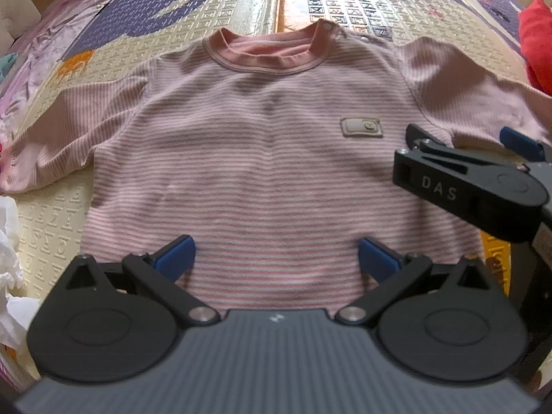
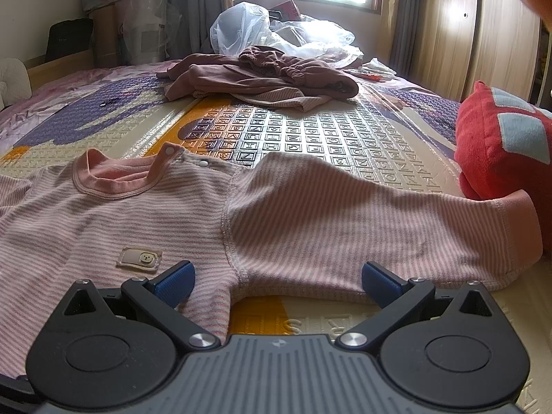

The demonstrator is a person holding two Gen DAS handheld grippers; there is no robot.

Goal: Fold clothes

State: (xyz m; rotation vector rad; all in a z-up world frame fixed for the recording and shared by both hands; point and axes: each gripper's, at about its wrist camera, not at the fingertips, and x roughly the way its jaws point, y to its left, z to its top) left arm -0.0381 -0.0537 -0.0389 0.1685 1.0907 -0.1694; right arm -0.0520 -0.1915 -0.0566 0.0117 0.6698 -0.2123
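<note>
Through my left wrist camera, my left gripper [image 1: 276, 258] hangs with fingers spread wide over the hem of the pink striped shirt [image 1: 276, 158], which lies flat, front up, on the patterned mat [image 1: 248, 3]. My right gripper [image 1: 479, 145] sits over the shirt's side, fingers apart.

Through my right wrist camera, my right gripper [image 2: 277, 279] is open above the armpit seam. A red cushion [image 2: 500, 148] sits at the mat's right edge, a heap of clothes [image 2: 262, 76] at its far end.

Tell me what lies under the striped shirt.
The striped shirt lies flat on a letter-patterned play mat, visible all around it. Whatever sits beneath the fabric itself is covered.
</note>
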